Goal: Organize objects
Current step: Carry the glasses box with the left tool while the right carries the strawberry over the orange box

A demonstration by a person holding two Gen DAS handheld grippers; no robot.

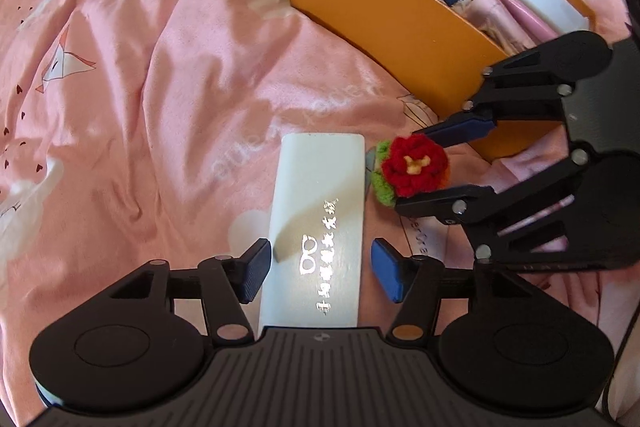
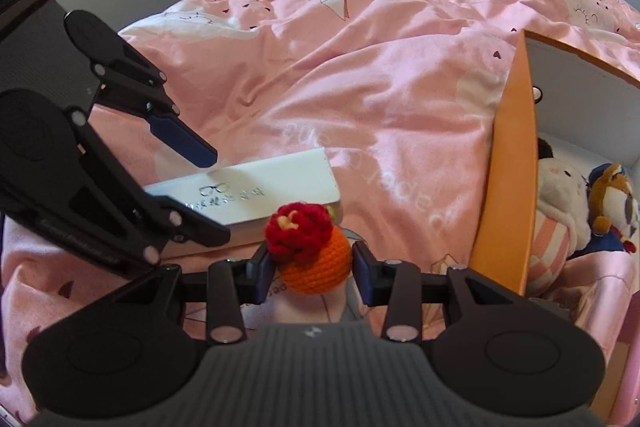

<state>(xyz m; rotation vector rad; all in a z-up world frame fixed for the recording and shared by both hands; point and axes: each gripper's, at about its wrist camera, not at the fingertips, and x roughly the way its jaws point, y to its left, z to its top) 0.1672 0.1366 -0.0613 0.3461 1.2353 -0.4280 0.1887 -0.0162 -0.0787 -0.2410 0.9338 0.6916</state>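
A white glasses case (image 1: 320, 211) lies on the pink bedcover. My left gripper (image 1: 322, 269) points down over its near end, open, a blue pad on each long side and a small gap at the right pad. In the right wrist view the case (image 2: 280, 183) sits between the left gripper's (image 2: 218, 197) fingers. Beside the case is a crochet flower (image 2: 316, 259), red on an orange pot with green leaves. My right gripper (image 2: 314, 267) is shut on it, pads pressed to both sides of the pot. From the left, the flower (image 1: 412, 167) shows between the right gripper's fingers (image 1: 460, 129).
An open orange box (image 1: 380, 27) with white inside walls stands on the bed just right of both grippers, its wall (image 2: 508, 187) close to the right gripper. It holds plush toys (image 2: 560, 195) and pink fabric items (image 1: 508, 11). The rumpled bedcover (image 1: 160, 87) stretches left and far.
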